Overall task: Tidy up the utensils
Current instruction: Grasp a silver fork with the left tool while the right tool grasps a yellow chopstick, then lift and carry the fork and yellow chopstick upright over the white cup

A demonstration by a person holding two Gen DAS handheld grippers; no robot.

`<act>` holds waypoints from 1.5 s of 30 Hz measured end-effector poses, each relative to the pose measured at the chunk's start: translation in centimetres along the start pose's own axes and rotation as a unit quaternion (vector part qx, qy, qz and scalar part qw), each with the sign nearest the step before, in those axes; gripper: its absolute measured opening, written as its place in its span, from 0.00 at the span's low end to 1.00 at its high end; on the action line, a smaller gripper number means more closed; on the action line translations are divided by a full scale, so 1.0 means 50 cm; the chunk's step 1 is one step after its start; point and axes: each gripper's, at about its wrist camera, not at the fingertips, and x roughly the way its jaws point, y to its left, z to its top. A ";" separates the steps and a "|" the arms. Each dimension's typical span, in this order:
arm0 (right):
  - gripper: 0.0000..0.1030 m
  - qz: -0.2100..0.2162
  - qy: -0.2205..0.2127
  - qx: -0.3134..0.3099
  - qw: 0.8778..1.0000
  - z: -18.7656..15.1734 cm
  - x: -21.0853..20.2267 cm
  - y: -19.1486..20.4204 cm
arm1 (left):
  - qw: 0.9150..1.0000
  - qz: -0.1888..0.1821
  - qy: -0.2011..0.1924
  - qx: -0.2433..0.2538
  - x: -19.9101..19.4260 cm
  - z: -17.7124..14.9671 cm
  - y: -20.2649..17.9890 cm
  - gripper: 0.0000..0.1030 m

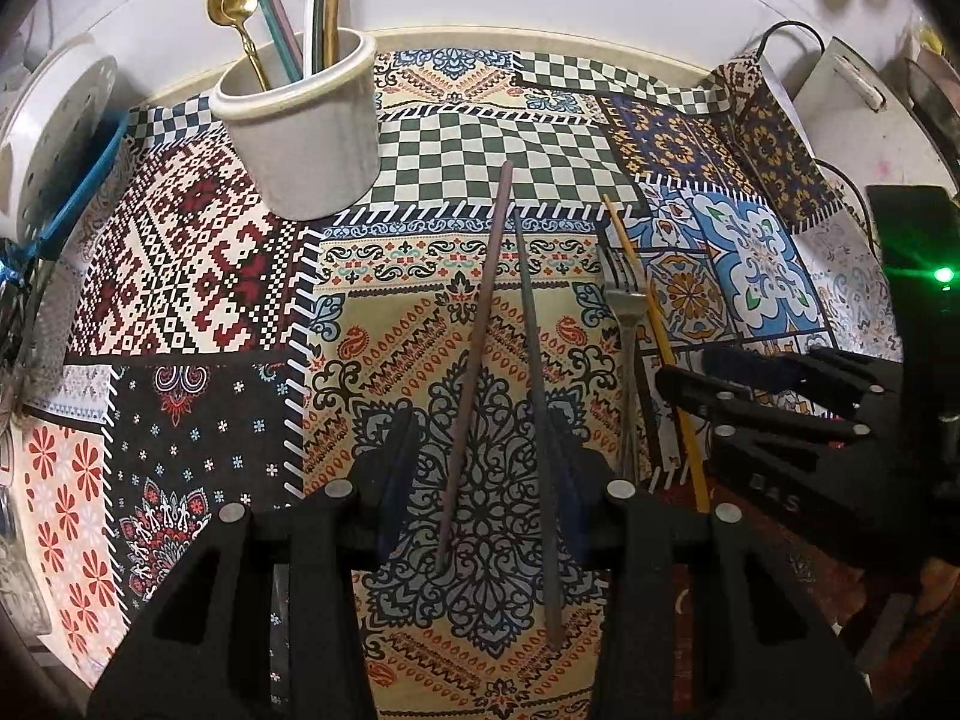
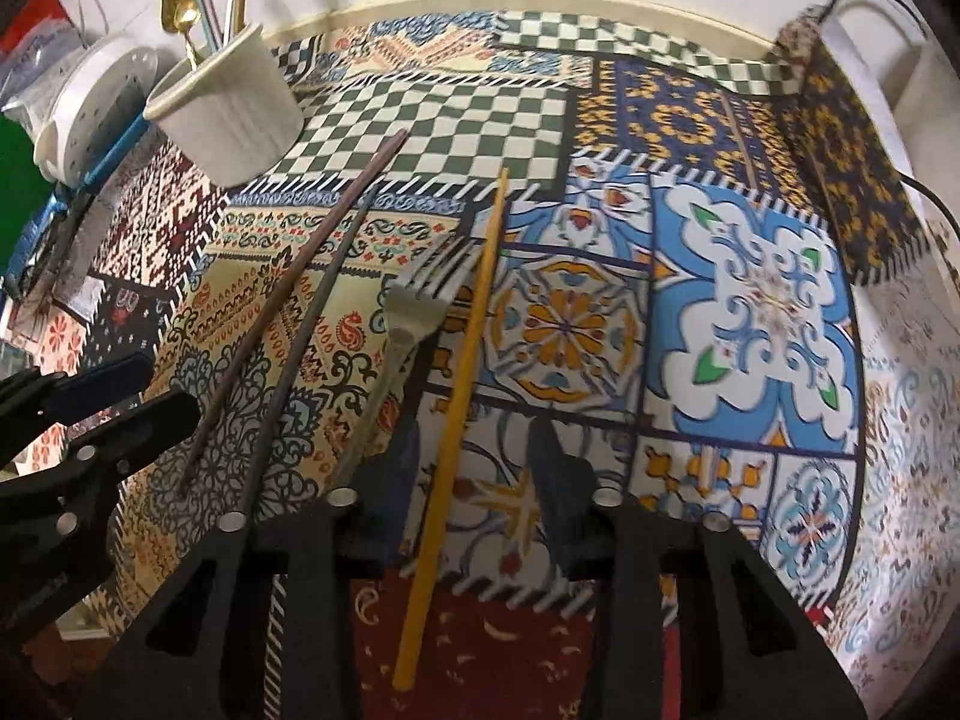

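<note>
Nearest, the left hand-held gripper (image 1: 486, 480) stands released with the brown chopstick (image 1: 477, 354) and grey chopstick (image 1: 534, 396) lying between its spread fingers; the right hand-held gripper (image 2: 474, 450) straddles the yellow chopstick (image 2: 462, 384), not pressing it (pads apart). A fork (image 2: 414, 312) lies between. Farther left on the patterned bench (image 2: 750, 300) stands the utensil cup (image 1: 300, 126).

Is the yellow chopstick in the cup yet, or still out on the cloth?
Out. The yellow chopstick lies flat on the cloth between the right gripper's open fingers, away from the cup.
</note>
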 end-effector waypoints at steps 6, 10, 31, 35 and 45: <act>0.10 -0.011 -0.002 -0.015 1.000 0.009 0.002 -0.005 | 1.000 -0.010 -0.001 0.011 0.009 0.015 -0.016 0.40; 0.06 0.009 0.004 -0.004 1.000 0.006 -0.001 -0.031 | 0.999 -0.028 0.002 0.024 0.023 0.034 -0.044 0.40; 0.05 0.049 0.017 0.052 0.997 0.019 -0.017 -0.138 | 0.993 -0.018 0.047 0.103 0.151 0.117 -0.162 0.24; 0.06 0.041 0.016 0.058 0.997 0.032 -0.009 -0.139 | 0.994 -0.024 0.040 0.098 0.153 0.123 -0.155 0.24; 0.08 0.004 0.014 0.035 0.999 0.069 0.016 -0.112 | 0.998 -0.045 0.006 0.054 0.093 0.133 -0.100 0.24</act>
